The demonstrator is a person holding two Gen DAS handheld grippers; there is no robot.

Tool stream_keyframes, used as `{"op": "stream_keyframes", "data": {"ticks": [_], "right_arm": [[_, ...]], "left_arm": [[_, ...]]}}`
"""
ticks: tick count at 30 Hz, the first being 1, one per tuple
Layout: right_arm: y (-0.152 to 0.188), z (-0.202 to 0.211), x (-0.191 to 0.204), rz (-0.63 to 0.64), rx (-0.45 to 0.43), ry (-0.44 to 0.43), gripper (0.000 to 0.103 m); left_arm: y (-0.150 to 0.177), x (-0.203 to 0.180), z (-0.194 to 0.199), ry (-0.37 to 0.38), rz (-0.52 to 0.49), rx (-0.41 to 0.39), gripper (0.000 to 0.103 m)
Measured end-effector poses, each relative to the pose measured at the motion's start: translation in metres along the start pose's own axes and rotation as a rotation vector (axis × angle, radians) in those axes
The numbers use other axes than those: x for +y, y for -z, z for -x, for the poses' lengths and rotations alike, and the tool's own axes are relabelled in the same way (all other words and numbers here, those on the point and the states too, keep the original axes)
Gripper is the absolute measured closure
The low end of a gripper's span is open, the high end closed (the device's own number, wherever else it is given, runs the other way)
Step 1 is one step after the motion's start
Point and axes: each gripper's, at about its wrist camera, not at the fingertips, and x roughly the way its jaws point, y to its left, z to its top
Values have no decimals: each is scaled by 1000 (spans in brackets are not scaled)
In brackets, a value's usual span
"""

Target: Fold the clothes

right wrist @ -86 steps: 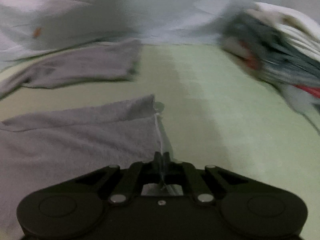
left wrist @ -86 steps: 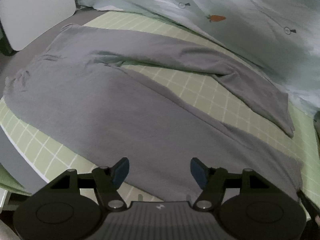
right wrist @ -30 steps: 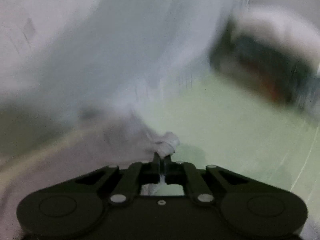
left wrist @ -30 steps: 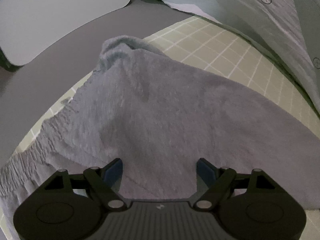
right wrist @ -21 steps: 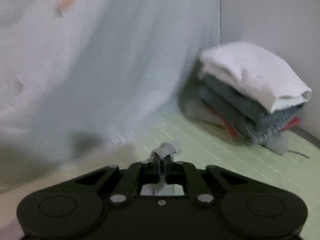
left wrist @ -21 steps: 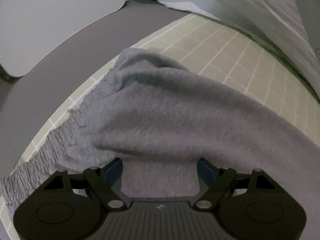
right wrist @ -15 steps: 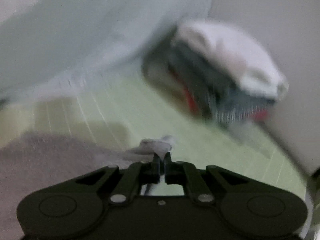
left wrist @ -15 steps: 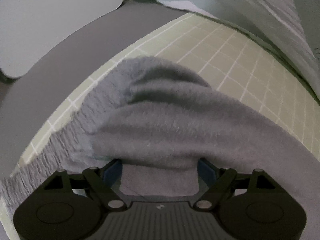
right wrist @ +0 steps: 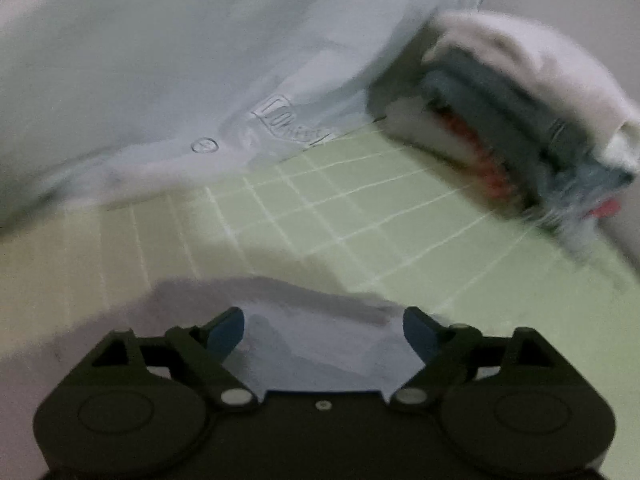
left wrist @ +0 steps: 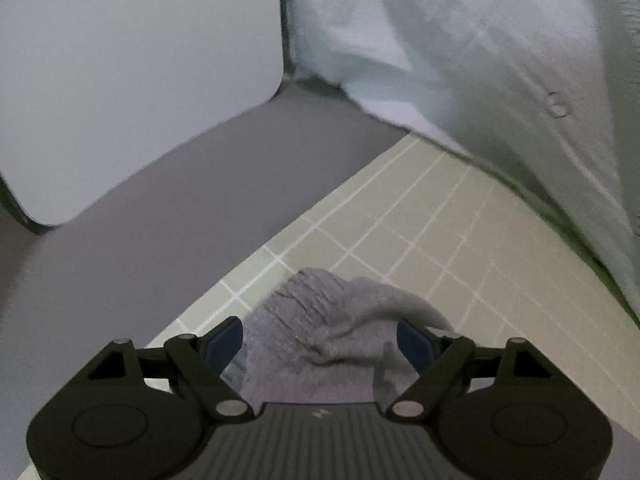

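Note:
Grey sweatpants (left wrist: 320, 336) lie on a green checked sheet (left wrist: 420, 240). In the left wrist view their bunched waistband sits between the spread fingers of my left gripper (left wrist: 320, 340), which is open; the cloth rests loose between the blue pads (left wrist: 224, 340). Through the right wrist camera, a grey fold of the pants (right wrist: 280, 300) lies just ahead of my right gripper (right wrist: 322, 328), also open, with pale cloth below its jaws. That view is blurred.
A pale blue duvet (left wrist: 480, 60) is heaped along the back of the bed. A stack of folded clothes (right wrist: 512, 128) stands at the far right by the wall. At the left a white board (left wrist: 120, 80) rises beyond the grey bed edge (left wrist: 140, 220).
My right gripper, shut on the pant hem earlier, has carried it across and let go. The left gripper has moved toward the waistband end, so less of the pants shows ahead.

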Motion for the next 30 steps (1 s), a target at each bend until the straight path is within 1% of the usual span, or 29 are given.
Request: {"op": "stream_keyframes", "data": {"ticks": [2,5,6,7,8,9,10,11,12,13,14,15,16,19,20,21,22,23,24,25,26,27,28,29,30], "right_arm": [[-4,-10,3,-95,28,-17,16],[-9,-26,-4,-244,81,26,15],[-9,-27,-6,-276,78,28,15],[-9,-28,-7,-297,76,29,15],[-11,-30,-7,-295,71,31,19],[-13,-32,-6,-284,65,36,24],[-15,-34,-6,-274,59,42,42],[-17,-36,-5,-254,54,46,66],[-20,-38,-3,-219,52,46,75],[-22,-40,-1,-183,50,46,95],[-25,-41,0,-160,46,42,103],[-28,-40,0,-156,40,31,103],[-31,-40,-1,-152,33,20,103],[-40,-36,-3,-136,4,-4,103],[-42,-34,-4,-125,-4,-25,103],[-43,-32,-6,-114,-13,-46,102],[-45,-30,-7,-103,-21,-68,98],[-46,-28,-7,-86,-25,-84,82],[-44,-26,-6,-62,-21,-94,70],[-43,-24,-5,-37,-18,-103,49],[-41,-22,-4,-10,-18,-117,43],[-38,-19,-3,22,-22,-136,42],[-35,-16,-2,55,-24,-154,38],[-31,-14,1,93,-26,-170,31],[-27,-12,5,139,-29,-184,28]], "left_arm": [[-3,0,-12,1,14,16,18],[-7,0,-30,1,35,40,19],[-8,0,-36,2,42,48,22],[-9,0,-42,2,49,56,28],[-11,0,-48,2,56,64,34],[-11,-1,-51,-8,51,57,48],[-12,-1,-54,-19,45,50,55],[-13,-2,-57,-30,40,43,60],[-13,-3,-58,-36,31,32,74],[-14,-4,-58,-44,20,24,84],[-15,-6,-58,-53,8,15,86],[-19,-5,-56,-50,10,-1,91],[-23,-5,-54,-48,13,-18,92],[-41,8,-47,-53,45,-90,92],[-47,13,-48,-58,71,-85,92],[-53,18,-51,-62,97,-77,90],[-59,23,-53,-66,123,-70,83],[-58,24,-51,-58,130,-71,82],[-58,25,-49,-48,137,-73,75],[-57,25,-47,-39,143,-74,60],[-52,22,-42,-43,119,-91,50],[-48,19,-36,-48,93,-108,29],[-43,15,-30,-52,67,-126,20],[-38,13,-24,-61,35,-141,20],[-33,10,-17,-71,4,-157,20]]}}
